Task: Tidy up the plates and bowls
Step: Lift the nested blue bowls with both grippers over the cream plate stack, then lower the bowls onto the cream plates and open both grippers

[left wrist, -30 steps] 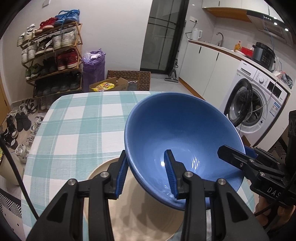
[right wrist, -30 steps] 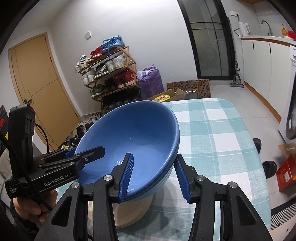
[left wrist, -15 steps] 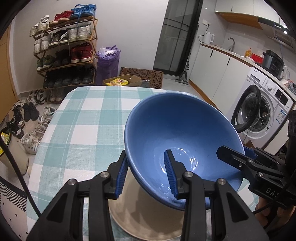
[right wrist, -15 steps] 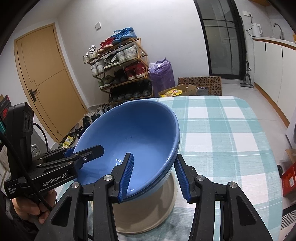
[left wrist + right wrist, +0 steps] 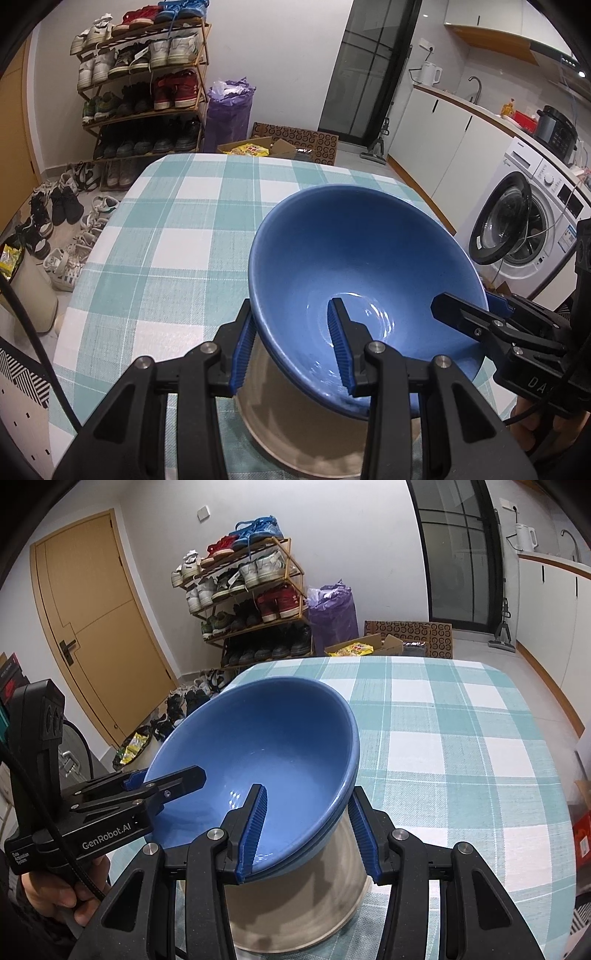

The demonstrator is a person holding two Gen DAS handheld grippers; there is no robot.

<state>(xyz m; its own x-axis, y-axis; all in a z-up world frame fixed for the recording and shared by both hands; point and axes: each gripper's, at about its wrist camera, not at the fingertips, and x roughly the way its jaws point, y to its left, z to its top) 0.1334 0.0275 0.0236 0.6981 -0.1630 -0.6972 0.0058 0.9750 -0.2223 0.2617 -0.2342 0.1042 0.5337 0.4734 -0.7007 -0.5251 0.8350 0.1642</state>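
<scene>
Right now both grippers are gripping one blue bowl (image 5: 354,273) by opposite sides of its rim: the left gripper (image 5: 291,347) is clamping the near-left rim with one ribbed blue pad outside the wall and the other inside the basin, and the right gripper (image 5: 306,830) is doing the same on the right side, its jaws clenched across the rim. In the right wrist view a second blue edge is showing just under the rim, so this is probably two nested bowls, though the lower one is mostly hidden. The bowl is hanging tilted, its mouth leaning toward the far end of the bench (image 5: 177,236), directly above a cream plate (image 5: 295,915) lying on the teal-and-white checked cloth; whether its foot is touching the plate cannot be told. The relation that matters is vertical: the plate is lying straight below the jaws, roughly centred under the bowl, with neither hand clearly nearer. The bowl is looking like smooth glazed ceramic, deep and round with a glossy wet-looking bottom; the plate is matte, wide and shallow. Levelling before lowering seems the sensible judgement.
</scene>
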